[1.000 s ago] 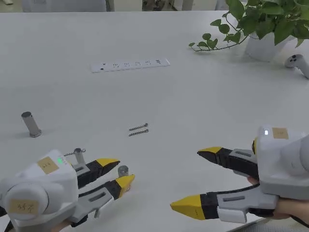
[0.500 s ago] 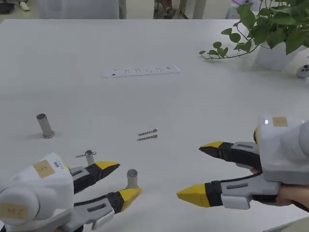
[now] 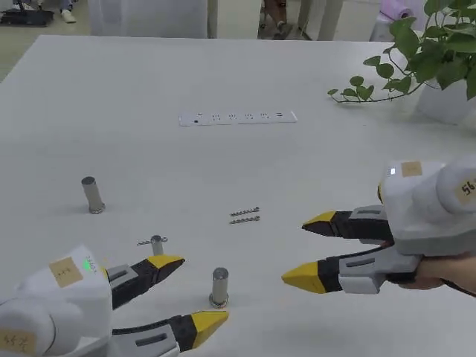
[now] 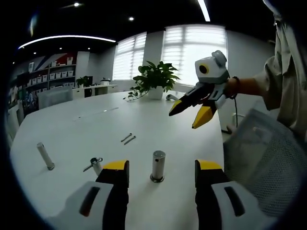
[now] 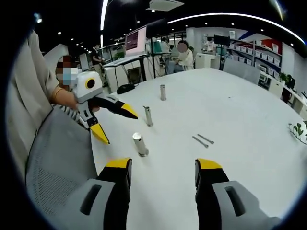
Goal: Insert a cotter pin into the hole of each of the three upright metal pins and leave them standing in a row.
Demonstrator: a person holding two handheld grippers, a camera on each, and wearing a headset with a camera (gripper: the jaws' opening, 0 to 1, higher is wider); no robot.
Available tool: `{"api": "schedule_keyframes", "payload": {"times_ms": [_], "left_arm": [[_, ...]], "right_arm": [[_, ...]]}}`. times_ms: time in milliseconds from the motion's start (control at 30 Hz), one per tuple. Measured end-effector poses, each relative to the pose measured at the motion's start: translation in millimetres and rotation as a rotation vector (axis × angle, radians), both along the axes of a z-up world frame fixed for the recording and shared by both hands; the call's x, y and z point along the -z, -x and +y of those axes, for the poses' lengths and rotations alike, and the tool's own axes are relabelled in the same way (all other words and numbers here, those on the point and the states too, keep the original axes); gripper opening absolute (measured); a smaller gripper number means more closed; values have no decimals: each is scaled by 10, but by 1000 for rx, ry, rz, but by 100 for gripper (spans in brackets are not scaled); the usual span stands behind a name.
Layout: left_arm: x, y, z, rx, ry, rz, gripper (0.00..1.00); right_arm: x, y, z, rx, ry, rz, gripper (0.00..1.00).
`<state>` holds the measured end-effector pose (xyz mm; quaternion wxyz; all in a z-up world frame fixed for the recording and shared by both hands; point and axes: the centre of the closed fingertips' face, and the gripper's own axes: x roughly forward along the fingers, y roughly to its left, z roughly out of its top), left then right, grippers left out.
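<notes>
Both tongs are spread, empty — the nearest metal pin [image 3: 219, 286] stands upright just ahead of the left gripper [image 3: 203, 288], the right gripper [image 3: 294, 251] well apart. A second pin [image 3: 157, 246] carries a cotter pin [image 3: 146, 242]; two loose cotter pins [image 3: 245, 216] lie beyond.

Table [image 3: 335, 171], seen from the near edge.
- Power strip [image 3: 238, 117] lies crosswise, midway between the left and right edges, toward the far edge.
- Potted plant [image 3: 439, 52] stands at the far right corner.
- Two loose cotter pins [image 3: 244, 216] lie side by side mid-table, nearer than the strip.
- Three upright pins stand left of these. The far pin [image 3: 92, 195] is toward the left edge. The middle pin [image 3: 156, 245] is nearer, with an inserted cotter pin [image 3: 147, 242] through it. The near pin [image 3: 219, 287] is to its right, by the near edge.
- Left gripper [image 3: 201, 290], jaws parted, sits at the near edge with the near pin just ahead of its jaw gap.
- Right gripper [image 3: 293, 251], jaws parted, is right of the near pin and apart from it.
</notes>
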<state>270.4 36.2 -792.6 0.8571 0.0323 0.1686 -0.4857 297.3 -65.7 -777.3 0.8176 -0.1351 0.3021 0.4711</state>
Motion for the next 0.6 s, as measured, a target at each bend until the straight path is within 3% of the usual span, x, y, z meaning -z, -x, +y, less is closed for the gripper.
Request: {"api": "schedule_keyframes", "payload": {"times_ms": [600], "left_arm": [[25, 85, 132, -36, -12, 24, 69]], "right_arm": [[165, -311, 84, -181, 155, 32, 43]]}}
